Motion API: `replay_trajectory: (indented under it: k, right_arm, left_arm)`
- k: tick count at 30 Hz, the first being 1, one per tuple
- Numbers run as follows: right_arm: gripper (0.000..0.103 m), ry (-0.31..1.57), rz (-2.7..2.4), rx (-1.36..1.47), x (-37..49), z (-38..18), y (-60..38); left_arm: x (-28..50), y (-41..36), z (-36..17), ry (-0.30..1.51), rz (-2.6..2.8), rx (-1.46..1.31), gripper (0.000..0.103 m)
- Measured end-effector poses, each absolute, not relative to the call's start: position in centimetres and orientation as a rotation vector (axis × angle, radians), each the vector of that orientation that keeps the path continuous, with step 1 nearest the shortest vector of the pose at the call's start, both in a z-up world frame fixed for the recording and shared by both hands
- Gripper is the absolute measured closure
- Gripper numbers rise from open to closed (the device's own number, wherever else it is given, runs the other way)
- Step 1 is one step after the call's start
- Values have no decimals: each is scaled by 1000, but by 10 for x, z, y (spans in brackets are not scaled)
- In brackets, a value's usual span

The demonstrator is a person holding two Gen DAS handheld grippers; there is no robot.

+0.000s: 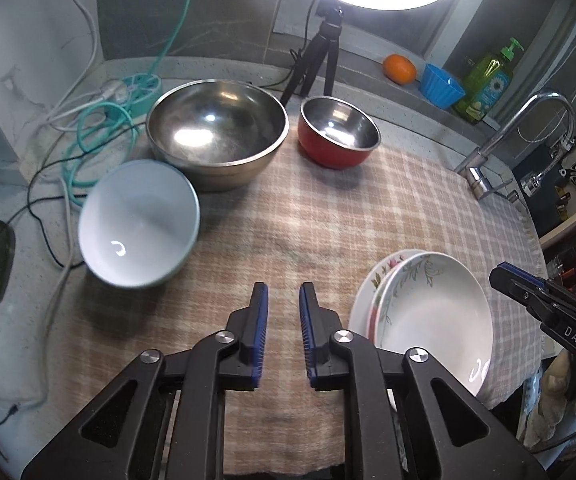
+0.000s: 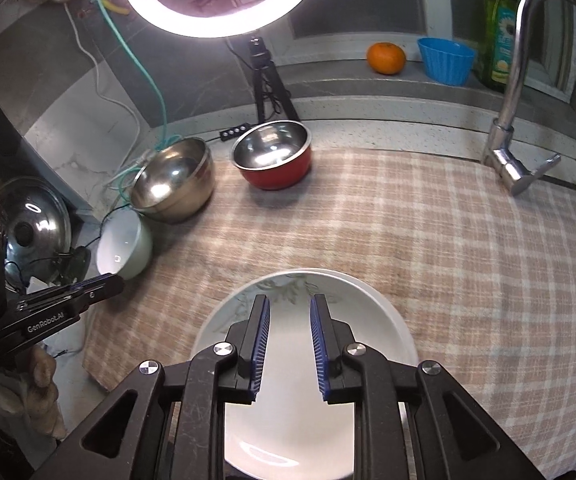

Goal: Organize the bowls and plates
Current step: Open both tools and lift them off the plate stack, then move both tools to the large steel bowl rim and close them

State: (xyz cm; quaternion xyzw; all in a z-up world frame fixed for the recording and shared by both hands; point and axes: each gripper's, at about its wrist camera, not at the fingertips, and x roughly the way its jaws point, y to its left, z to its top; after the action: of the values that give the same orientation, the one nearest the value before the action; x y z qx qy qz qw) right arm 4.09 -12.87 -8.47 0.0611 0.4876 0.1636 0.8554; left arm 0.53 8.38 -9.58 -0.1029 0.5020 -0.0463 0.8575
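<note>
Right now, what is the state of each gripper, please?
Left gripper: slightly open, holding nothing, above the checked cloth.
Right gripper: slightly open, holding nothing, above the stacked plates.

plates (image 1: 428, 312) stacked, cloth's (image 1: 288, 220) right | three bowls (image 1: 216, 128) behind, left

Bench (image 1: 16, 280), speckled stone, bearing a checked cloth (image 1: 308, 220). On the cloth: large steel bowl (image 1: 216, 132), red bowl (image 1: 338, 132), white bowl (image 1: 140, 224), two stacked floral plates (image 1: 428, 312). Off the cloth: coiled cables (image 1: 96, 128).
</note>
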Motion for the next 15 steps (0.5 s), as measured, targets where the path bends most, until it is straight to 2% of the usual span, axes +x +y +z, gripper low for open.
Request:
replay_trajectory:
  k: [15]
  right_arm:
    - [83,991,392,140,79,-74,-59]
  left_arm:
    - [61,172,-82,1023,-57,-248,88]
